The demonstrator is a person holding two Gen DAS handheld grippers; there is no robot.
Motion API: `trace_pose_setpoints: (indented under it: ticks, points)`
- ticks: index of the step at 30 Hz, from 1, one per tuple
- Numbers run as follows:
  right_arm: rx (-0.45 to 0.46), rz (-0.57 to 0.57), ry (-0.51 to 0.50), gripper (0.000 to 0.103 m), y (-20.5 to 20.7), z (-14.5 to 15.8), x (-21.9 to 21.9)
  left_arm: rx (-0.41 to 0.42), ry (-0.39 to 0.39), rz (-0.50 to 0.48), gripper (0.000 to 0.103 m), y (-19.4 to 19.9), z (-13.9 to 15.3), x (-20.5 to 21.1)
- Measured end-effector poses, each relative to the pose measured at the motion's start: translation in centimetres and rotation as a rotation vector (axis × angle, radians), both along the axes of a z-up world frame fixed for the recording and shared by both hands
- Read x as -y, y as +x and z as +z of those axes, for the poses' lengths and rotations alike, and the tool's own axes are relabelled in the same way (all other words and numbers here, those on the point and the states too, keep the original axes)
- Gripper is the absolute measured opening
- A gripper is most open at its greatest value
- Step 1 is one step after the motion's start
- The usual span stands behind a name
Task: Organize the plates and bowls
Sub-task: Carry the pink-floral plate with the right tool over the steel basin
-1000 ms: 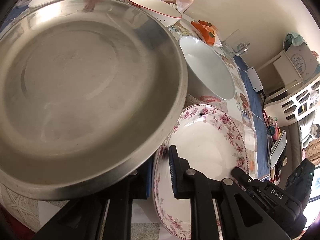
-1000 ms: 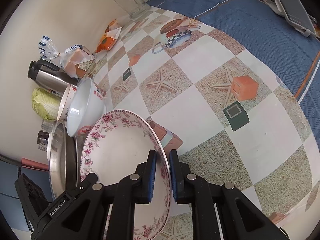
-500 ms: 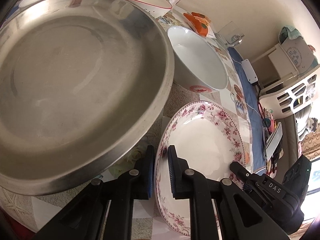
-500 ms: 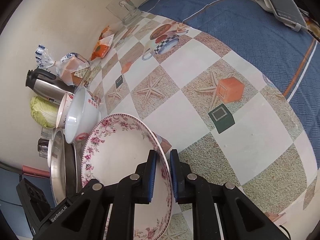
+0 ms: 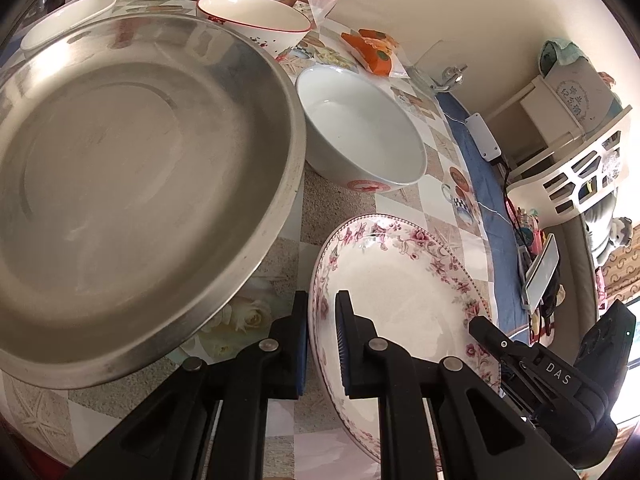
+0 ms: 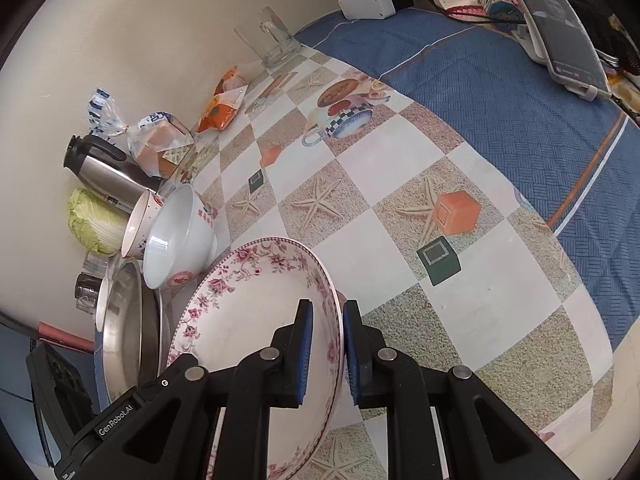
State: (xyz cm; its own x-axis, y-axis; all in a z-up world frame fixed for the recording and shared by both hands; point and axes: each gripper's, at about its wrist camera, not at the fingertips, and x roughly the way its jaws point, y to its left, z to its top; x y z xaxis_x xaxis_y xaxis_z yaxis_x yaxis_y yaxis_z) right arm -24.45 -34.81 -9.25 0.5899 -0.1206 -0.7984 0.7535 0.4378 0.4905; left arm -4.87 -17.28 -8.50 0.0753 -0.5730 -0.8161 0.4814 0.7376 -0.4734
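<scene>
1. We see the left gripper [image 5: 322, 344] clamped on the floral plate's [image 5: 404, 300] near rim.
2. The right gripper [image 6: 325, 350] grips its opposite rim.
3. The plate sits tilted above the table [image 6: 400, 248], beside the steel basin [image 5: 132, 184] and white bowl [image 5: 360, 140].

wall [image 6: 168, 28]: plain cream | tablecloth [image 6: 400, 216]: checked (starfish print) | blue cloth [image 6: 500, 92] alongside | white shelf [image 5: 576, 152]

Both wrist views close, angled down – sharing floral plate [image 5: 404, 300] [image 6: 256, 312], facing opposite rims.

Checkered tablecloth [image 6: 400, 240] bears bowls [image 5: 360, 140]
</scene>
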Motion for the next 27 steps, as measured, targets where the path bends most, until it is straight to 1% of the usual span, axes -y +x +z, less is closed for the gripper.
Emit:
trace_pose_setpoints:
  ticks: [8,13,21,27]
  points:
    - [0.006,-0.005,-0.025,0.017,-0.4,0.7,0.0,0.018,-0.008,-0.020,0.013,-0.2,0.7,0.2]
    - [0.025,-0.013,-0.048,0.017,-0.7,1.4,-0.2,0.030,-0.033,-0.029,0.013,-0.3,1.4,0.2]
    - [0.050,-0.034,-0.089,0.017,-1.4,2.6,-0.5,0.114,-0.059,-0.070,0.013,-1.1,3.6,0.4]
    - [0.066,-0.027,-0.121,0.017,-1.1,3.4,-1.0,0.143,-0.078,-0.063,0.013,-0.7,4.8,0.0]
